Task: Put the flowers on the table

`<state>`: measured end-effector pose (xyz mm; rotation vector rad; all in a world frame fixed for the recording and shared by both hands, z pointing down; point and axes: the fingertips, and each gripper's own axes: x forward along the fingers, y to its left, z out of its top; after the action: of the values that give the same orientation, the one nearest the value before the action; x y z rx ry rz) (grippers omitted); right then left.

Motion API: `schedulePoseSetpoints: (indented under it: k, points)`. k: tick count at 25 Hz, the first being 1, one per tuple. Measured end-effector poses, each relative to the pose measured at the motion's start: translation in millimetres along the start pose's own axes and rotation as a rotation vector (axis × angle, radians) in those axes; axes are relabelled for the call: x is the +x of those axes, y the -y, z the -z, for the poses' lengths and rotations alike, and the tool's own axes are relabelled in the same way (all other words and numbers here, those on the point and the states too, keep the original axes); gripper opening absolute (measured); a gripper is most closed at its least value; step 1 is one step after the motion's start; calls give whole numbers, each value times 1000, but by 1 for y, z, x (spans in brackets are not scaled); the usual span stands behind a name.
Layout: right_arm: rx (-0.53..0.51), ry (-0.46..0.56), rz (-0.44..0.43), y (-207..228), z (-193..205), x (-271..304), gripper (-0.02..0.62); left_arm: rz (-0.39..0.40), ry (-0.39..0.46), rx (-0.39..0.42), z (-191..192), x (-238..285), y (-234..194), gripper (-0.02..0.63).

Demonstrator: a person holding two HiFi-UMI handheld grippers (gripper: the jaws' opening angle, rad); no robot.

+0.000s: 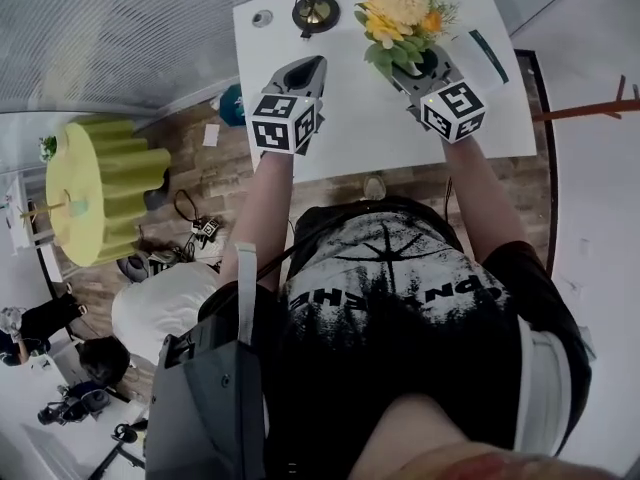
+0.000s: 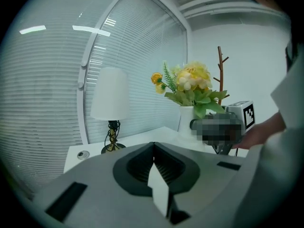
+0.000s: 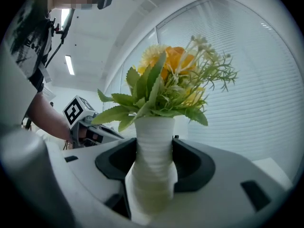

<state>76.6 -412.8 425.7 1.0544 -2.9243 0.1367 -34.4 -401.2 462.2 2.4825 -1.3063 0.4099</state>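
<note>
Yellow and orange flowers (image 1: pixel 398 8) with green leaves stand in a white ribbed vase (image 3: pixel 153 151). My right gripper (image 1: pixel 418 63) is shut on the vase, one jaw pressed to each side, over the far right part of the white table (image 1: pixel 350 123). Whether the vase's base touches the table is hidden. The left gripper view shows the flowers (image 2: pixel 190 82) and the vase (image 2: pixel 186 120) upright beside the right gripper (image 2: pixel 223 127). My left gripper (image 1: pixel 306 70) hovers over the table's middle, left of the vase. It is shut, with nothing between its fingers.
A lamp (image 2: pixel 110 99) with a white shade and a dark base (image 1: pixel 315 13) stands at the table's far edge. Beside it lies a small round object (image 1: pixel 262 18). A white card (image 1: pixel 485 56) lies right of the vase. A wooden coat stand (image 2: pixel 220 75) rises behind.
</note>
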Motion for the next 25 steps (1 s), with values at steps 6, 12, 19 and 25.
schedulePoseSetpoints:
  k: [6, 12, 19, 25]
  points:
    - [-17, 10, -60, 10, 15, 29, 246, -22, -27, 14, 3, 17, -11, 12]
    - [-21, 17, -67, 27, 41, 45, 246, -26, -81, 6, 28, 32, -13, 12]
    - [-42, 49, -66, 39, 57, 59, 246, -8, -113, -20, 43, 55, -18, 12]
    - [-44, 64, -40, 41, 70, 58, 245, 5, -122, -29, 46, 65, -22, 11]
